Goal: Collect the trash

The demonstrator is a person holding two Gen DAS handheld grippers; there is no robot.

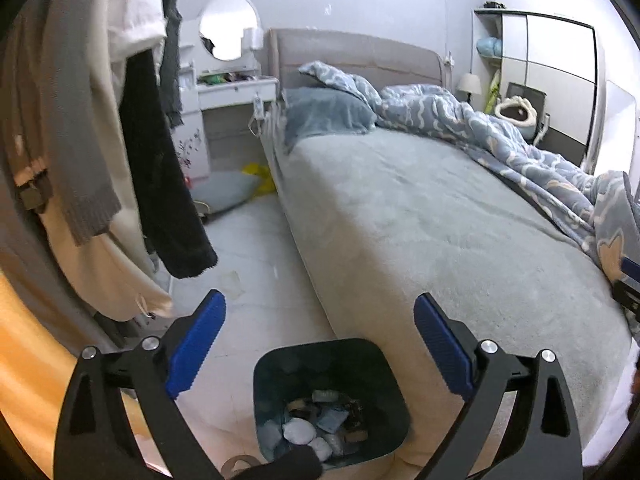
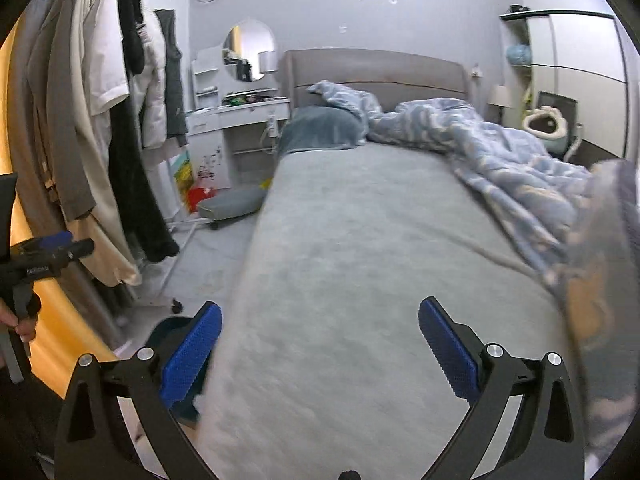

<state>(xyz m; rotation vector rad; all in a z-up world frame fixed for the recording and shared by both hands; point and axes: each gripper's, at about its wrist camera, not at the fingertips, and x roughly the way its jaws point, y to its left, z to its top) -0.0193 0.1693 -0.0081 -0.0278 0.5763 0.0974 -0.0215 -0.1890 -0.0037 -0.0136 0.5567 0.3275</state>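
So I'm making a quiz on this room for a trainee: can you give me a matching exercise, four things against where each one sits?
Things:
1. bin
2. mirror
3. duvet
4. clothes

Places:
A. bunched on the bed's far side
B. hanging on a rack
C. on the floor beside the bed, under the left claw
D. on the wall above the dresser

Pairs: 1-C, 2-D, 3-A, 4-B

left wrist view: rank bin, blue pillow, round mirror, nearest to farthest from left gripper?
1. Bin: on the floor just below the open left gripper, beside the bed.
2. Blue pillow: at the head of the bed.
3. Round mirror: on the far wall, upper left.
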